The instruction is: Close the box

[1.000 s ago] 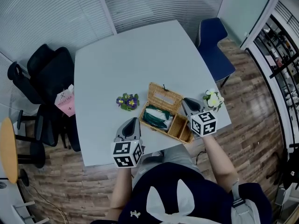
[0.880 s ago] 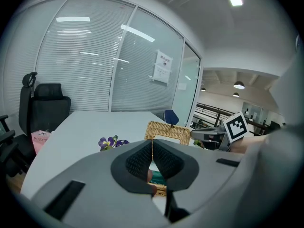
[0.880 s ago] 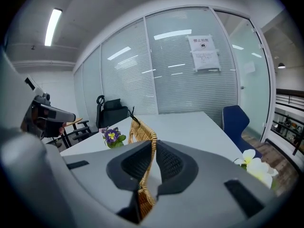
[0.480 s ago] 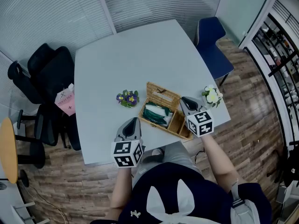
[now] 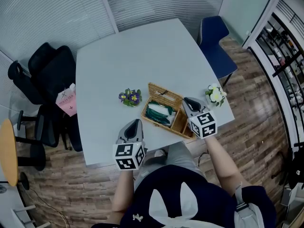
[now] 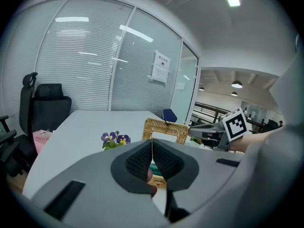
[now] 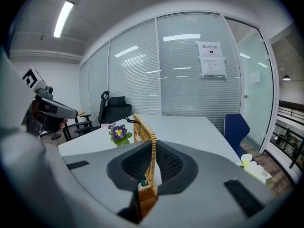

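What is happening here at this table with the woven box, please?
A person works at a white table with a gripper in each hand. The right gripper has its fingers shut on the edge of the wicker lid, which stands open over the wicker box; something green lies inside. The left gripper is shut and empty, near the table's front edge, apart from the box. The box is not yet closed.
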`<state>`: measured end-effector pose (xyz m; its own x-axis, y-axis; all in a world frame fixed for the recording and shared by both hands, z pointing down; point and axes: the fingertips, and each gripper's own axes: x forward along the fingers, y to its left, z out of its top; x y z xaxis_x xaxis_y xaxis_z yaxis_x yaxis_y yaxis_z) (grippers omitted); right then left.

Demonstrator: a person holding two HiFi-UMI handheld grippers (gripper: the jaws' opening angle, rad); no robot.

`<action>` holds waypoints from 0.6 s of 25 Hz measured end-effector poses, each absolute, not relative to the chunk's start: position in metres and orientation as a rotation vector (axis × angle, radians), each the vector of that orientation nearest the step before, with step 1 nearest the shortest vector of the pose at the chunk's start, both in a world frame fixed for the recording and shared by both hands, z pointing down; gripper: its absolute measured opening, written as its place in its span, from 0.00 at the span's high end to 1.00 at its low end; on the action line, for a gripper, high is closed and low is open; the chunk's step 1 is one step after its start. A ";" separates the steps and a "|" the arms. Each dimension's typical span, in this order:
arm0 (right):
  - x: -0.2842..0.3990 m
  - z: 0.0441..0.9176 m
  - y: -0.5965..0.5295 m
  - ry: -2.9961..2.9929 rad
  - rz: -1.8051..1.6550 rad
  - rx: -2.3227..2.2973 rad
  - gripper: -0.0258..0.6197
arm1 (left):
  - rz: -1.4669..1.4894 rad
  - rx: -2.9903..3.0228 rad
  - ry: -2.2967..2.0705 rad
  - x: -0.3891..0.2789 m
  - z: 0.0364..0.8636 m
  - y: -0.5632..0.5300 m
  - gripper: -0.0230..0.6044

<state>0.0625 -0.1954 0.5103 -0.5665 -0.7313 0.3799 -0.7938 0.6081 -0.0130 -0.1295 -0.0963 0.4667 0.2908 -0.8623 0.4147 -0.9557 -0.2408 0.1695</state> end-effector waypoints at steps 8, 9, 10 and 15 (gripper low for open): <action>0.059 0.510 -0.192 -2.495 0.195 1.186 0.90 | 0.326 2.177 -1.642 -0.131 0.465 -0.094 0.93; 0.058 0.509 -0.190 -2.491 0.177 1.177 0.90 | 0.325 2.177 -1.643 -0.131 0.465 -0.094 0.93; 0.057 0.509 -0.189 -2.487 0.154 1.167 0.90 | 0.325 2.178 -1.643 -0.131 0.465 -0.093 0.92; 0.053 0.509 -0.180 -2.463 0.047 1.119 0.90 | 0.331 2.183 -1.640 -0.129 0.466 -0.090 0.92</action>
<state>0.0532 -0.1803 0.5091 -0.5803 -0.7104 0.3983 -0.7251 0.6733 0.1445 -0.1287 -0.0900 0.4660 0.2876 -0.8651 0.4109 -0.9568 -0.2399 0.1645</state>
